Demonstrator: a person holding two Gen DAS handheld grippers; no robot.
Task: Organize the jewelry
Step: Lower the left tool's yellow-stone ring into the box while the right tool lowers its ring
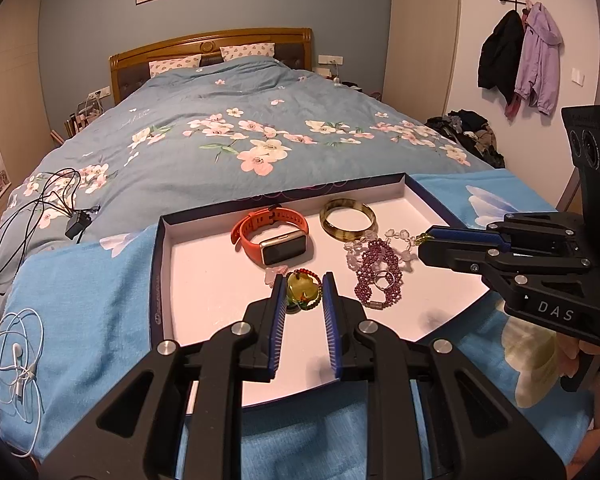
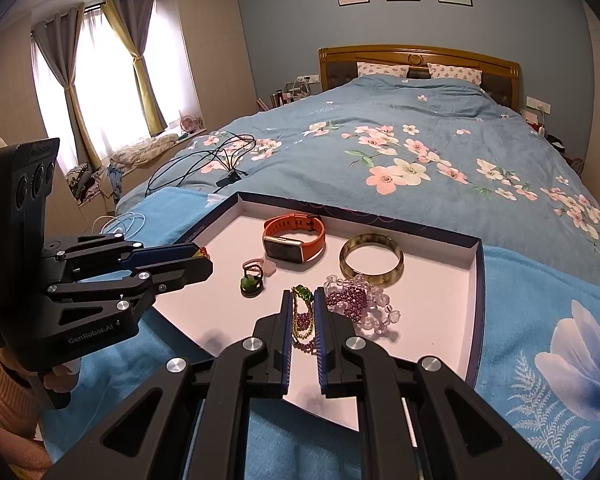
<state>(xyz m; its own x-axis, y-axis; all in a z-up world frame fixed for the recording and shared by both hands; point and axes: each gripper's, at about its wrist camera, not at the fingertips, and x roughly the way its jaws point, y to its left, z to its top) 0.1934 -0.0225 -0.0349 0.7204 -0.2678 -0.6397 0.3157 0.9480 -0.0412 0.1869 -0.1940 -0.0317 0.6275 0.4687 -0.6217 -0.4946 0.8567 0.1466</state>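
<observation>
A shallow box lid [image 1: 204, 276] [image 2: 440, 312] lies on a blue towel on the bed. In it are an orange smartwatch [image 1: 274, 236] [image 2: 294, 238], a mottled bangle [image 1: 348, 218] [image 2: 371, 261], clear and purple bead bracelets [image 1: 378, 276] [image 2: 356, 302], and a green ring [image 2: 252, 282]. My left gripper [image 1: 303, 294] [image 2: 204, 254] is shut on a red-and-green beaded bracelet with a yellow-green pendant [image 1: 303, 292]. My right gripper [image 2: 303, 306] [image 1: 422, 242] is shut on a green-and-gold bead strand [image 2: 302, 316], held above the lid's right side.
Black cables with an adapter [image 1: 40, 216] [image 2: 216, 160] lie on the floral duvet [image 1: 240, 136]. White earphones [image 1: 18, 364] lie on the blue towel [image 1: 92, 300] at left. Jackets [image 1: 520, 60] hang on the right wall.
</observation>
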